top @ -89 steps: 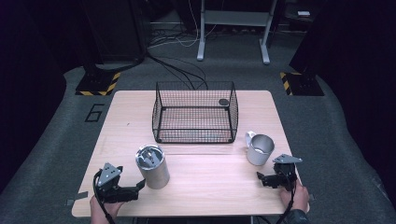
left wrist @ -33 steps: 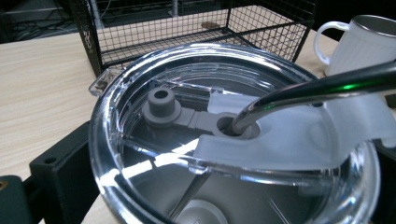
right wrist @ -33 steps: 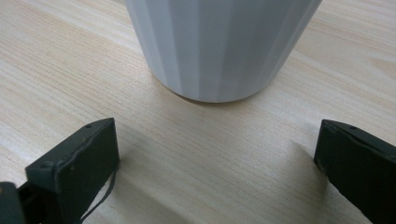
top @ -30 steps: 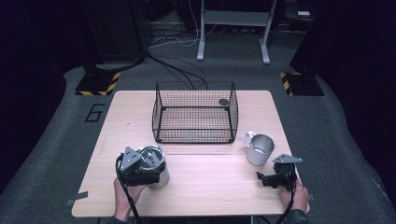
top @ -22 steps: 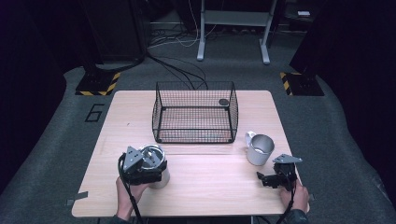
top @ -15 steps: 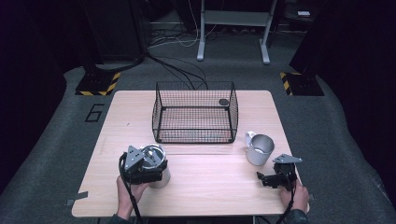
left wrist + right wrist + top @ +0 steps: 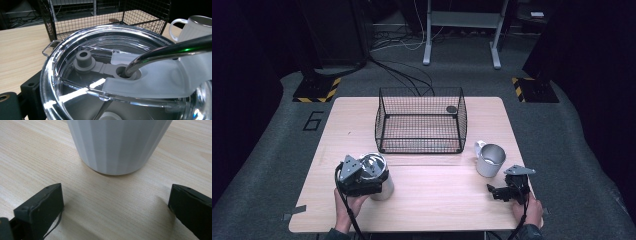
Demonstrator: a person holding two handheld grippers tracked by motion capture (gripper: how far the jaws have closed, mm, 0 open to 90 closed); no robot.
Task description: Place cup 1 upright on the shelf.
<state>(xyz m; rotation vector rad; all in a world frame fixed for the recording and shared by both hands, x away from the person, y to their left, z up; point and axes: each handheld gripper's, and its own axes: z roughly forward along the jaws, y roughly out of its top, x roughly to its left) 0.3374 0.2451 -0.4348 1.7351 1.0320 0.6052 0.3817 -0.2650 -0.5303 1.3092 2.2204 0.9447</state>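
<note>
A steel tumbler [image 7: 382, 188] with a clear lid [image 7: 100, 62], a bent metal straw [image 7: 170, 47] and a grey stopper [image 7: 84, 58] stands at the table's front left. My left gripper [image 7: 367, 181] is shut on it just under the lid. One black jaw lies against its side; the other is hidden beneath the lid. A white ribbed mug [image 7: 490, 160] stands at the front right. My right gripper [image 7: 495, 191] rests open on the table just short of it. The mug's base [image 7: 117, 142] sits ahead of the wide-apart jaws of the right gripper [image 7: 113, 192], not between them.
A black wire basket [image 7: 419, 145] stands at the middle back of the wooden table [image 7: 437, 200], with a small dark round thing [image 7: 451, 109] in its far right corner. The mug's handle [image 7: 173, 27] shows past the tumbler. Bare wood lies between the two grippers.
My left gripper came from the front left corner up to the tumbler and has stayed there for the last second. The right gripper and the mug have not moved.
</note>
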